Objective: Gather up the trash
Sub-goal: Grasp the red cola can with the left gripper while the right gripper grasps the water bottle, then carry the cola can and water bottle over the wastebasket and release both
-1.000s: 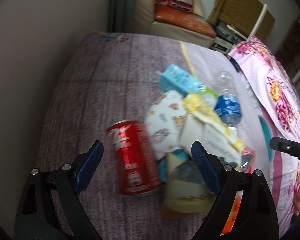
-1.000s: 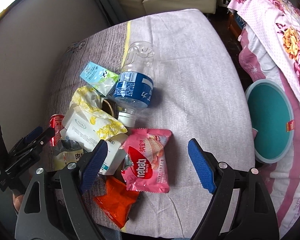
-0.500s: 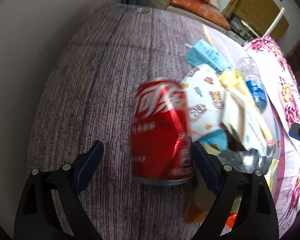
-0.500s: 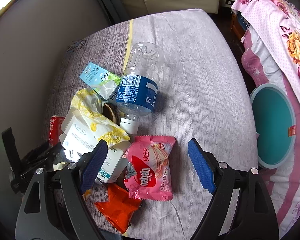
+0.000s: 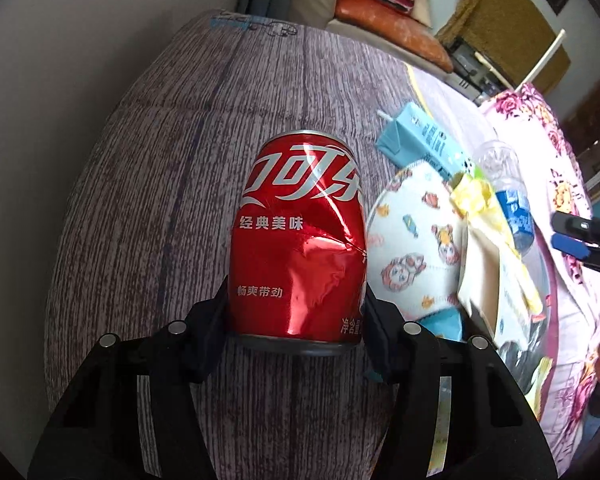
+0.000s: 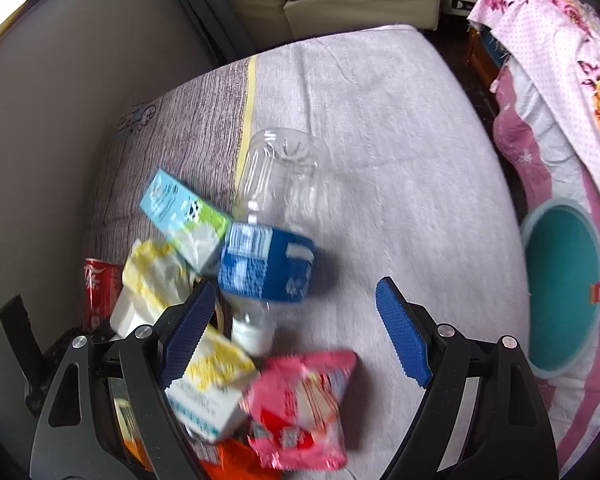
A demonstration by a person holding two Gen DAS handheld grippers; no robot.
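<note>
So the left claw (image 5: 296, 320) has just been closing and now has the dented red can (image 5: 298, 240) squeezed between its pads, gripping it down near the bottom end. The can lies on the grey striped cloth (image 5: 140, 208), right beside the rest of the trash pile: a printed white wrapper (image 5: 414, 248) touching its side, then a blue carton (image 5: 424, 140) and a clear bottle (image 6: 272, 236) with a blue label. The right claw (image 6: 296, 332) is wide open with nothing in it, hanging over the bottle's cap end, with a pink snack bag (image 6: 300, 404) just below. A teal bin (image 6: 560, 284) sits off at the right edge, well apart from the pile.
</note>
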